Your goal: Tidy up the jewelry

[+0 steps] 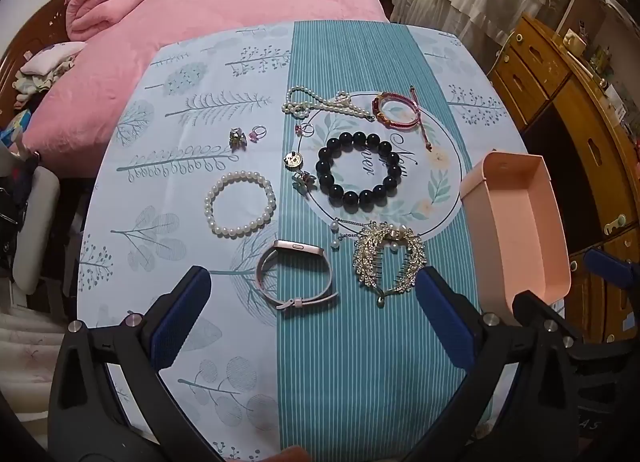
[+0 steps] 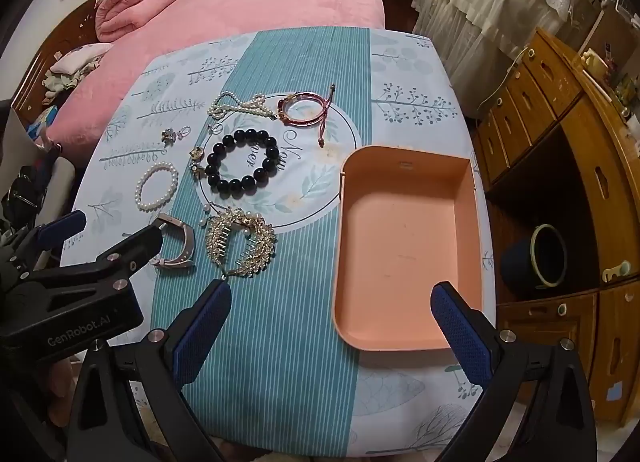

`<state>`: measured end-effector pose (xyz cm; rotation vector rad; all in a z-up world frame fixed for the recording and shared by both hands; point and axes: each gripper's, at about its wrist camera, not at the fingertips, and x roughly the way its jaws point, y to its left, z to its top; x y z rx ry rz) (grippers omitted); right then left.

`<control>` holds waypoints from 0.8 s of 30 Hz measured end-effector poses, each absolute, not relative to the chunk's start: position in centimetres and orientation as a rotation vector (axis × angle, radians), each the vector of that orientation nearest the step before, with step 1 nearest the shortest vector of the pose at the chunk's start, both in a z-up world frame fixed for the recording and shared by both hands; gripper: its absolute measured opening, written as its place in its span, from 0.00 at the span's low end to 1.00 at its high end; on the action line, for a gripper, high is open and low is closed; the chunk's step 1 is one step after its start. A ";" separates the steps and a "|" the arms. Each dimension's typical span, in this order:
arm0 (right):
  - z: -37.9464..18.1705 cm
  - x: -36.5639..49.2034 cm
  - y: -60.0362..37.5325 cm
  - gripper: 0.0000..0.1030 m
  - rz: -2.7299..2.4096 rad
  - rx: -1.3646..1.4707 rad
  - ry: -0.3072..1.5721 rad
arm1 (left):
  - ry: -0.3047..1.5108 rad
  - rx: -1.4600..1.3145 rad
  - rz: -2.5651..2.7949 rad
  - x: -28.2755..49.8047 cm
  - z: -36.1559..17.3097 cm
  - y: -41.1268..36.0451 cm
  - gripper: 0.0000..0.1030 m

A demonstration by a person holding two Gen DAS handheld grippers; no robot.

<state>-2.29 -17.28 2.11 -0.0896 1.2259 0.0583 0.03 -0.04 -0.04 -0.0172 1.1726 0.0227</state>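
The left gripper [image 1: 312, 314] stood wide open, holding nothing. The jewelry (a white pearl bracelet [image 1: 240, 203], then a black bead bracelet [image 1: 359, 169]) lay on the table [image 1: 160, 101]. The pink tray [image 2: 404, 246] sat right, under the wide-open right gripper [image 2: 332, 326].

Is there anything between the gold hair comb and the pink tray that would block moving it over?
Nothing visible. Only bare tablecloth lies between the gold hair comb and the pink tray; the tray is empty, and its low wall is all there is to clear.

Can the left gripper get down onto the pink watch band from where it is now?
Probably yes: the left gripper is open, the pink watch band lies just ahead between its fingers, nothing covering it.
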 end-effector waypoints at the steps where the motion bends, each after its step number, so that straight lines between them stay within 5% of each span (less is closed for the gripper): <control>1: 2.1 -2.3 -17.3 0.98 0.059 -0.089 1.227 | 1.175 -0.015 0.023 0.1 -0.1 -0.1 0.98; 24: 2.1 -2.8 -17.1 0.98 0.075 -0.077 1.228 | 1.179 -0.035 0.036 -0.8 -0.8 0.4 0.98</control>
